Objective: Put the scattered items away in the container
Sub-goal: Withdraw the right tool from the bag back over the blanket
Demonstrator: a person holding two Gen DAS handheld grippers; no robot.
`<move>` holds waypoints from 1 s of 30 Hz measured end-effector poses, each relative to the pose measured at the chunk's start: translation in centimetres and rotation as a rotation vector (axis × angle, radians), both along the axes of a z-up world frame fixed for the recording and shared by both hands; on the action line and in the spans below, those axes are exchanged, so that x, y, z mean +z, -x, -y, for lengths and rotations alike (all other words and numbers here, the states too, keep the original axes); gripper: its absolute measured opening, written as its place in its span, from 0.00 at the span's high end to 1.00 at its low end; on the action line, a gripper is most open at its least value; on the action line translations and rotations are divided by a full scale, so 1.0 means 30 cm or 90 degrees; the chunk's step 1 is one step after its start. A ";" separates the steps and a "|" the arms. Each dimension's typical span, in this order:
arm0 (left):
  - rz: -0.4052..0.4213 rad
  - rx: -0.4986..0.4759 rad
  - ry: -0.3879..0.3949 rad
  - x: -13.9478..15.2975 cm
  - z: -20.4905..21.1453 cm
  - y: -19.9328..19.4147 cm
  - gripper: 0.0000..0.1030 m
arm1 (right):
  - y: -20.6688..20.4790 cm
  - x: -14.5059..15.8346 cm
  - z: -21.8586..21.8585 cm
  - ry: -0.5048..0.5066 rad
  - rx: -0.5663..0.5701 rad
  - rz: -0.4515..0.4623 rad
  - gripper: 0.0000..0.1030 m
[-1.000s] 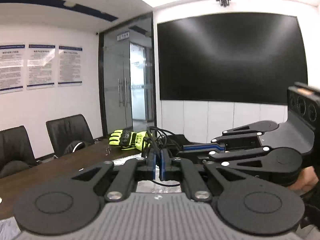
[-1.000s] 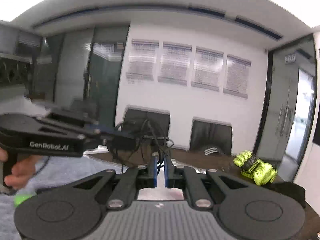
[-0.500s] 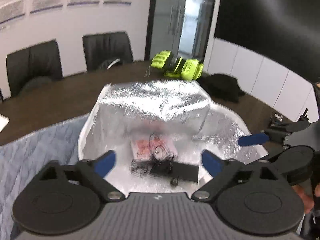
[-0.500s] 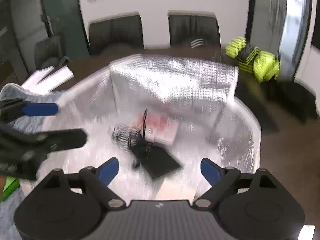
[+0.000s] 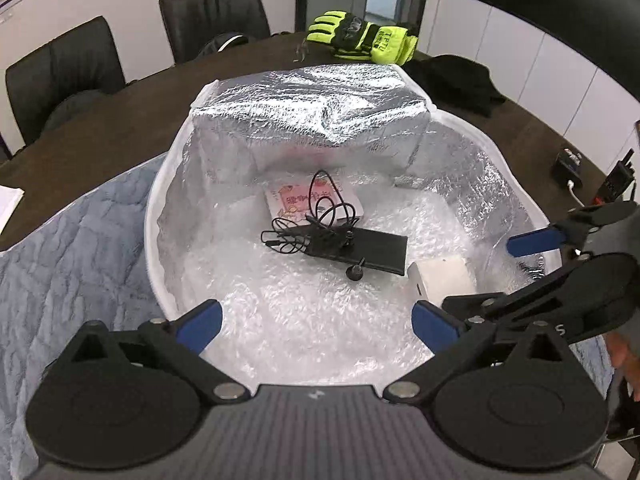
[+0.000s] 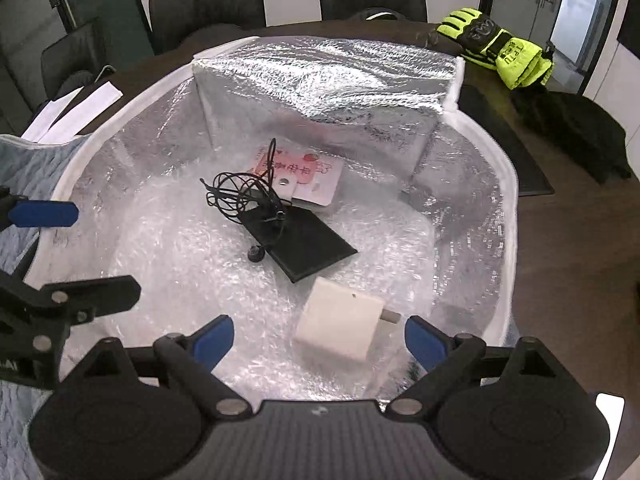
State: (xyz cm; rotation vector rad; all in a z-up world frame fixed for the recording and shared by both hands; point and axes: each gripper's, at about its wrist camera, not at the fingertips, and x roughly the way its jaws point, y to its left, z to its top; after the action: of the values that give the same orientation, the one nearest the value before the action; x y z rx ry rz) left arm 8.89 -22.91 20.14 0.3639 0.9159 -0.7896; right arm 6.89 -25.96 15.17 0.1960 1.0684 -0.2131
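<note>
A foil-lined container with a white rim stands open on the table. On its floor lie a pink card, a tangled black cable, a flat black slab and a white charger block. My left gripper hangs open above the near rim, nothing between its fingers. My right gripper, jaws opening, hovers over the charger without touching it. Each gripper shows in the other's view: the right one and the left one.
Yellow-and-black gloves and a black cloth lie on the dark table behind the container. A blue-grey quilted cloth sits under its left side. White papers and black chairs are at the back.
Both grippers were shut and pointing level at the room, with black cable at their tips. They tipped down over the container and opened; the cable and slab now lie inside.
</note>
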 end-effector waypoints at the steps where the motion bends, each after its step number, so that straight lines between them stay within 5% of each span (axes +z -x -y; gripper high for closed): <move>1: -0.004 0.003 0.002 0.004 -0.003 0.005 0.00 | 0.007 0.004 -0.001 0.001 0.001 -0.001 0.10; 8: 0.007 0.013 0.021 0.057 -0.060 0.061 0.00 | 0.074 0.068 -0.037 -0.003 0.014 0.022 0.10; 12: 0.027 0.000 0.075 0.133 -0.174 0.145 0.00 | 0.184 0.195 -0.178 0.054 0.073 0.143 0.09; 15: 0.093 0.024 0.118 0.192 -0.318 0.239 0.00 | 0.275 0.268 -0.317 0.098 0.115 0.256 0.06; 19: 0.230 0.135 0.156 0.215 -0.561 0.382 0.00 | 0.347 0.263 -0.487 0.104 0.166 0.368 0.00; 23: 0.284 0.228 0.188 0.114 -0.806 0.485 0.00 | 0.380 0.148 -0.640 0.057 0.222 0.406 0.00; 26: 0.221 0.268 0.188 -0.072 -0.934 0.497 0.00 | 0.358 0.012 -0.735 0.018 0.252 0.385 0.00; 30: 0.148 0.395 0.179 -0.301 -1.032 0.494 0.00 | 0.255 -0.188 -0.807 -0.008 0.218 0.314 0.00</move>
State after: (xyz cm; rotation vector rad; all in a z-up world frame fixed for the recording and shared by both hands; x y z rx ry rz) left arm -5.94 8.05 11.10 -0.0811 0.6323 -0.2862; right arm -0.76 -1.75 9.53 0.0676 0.5983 0.1482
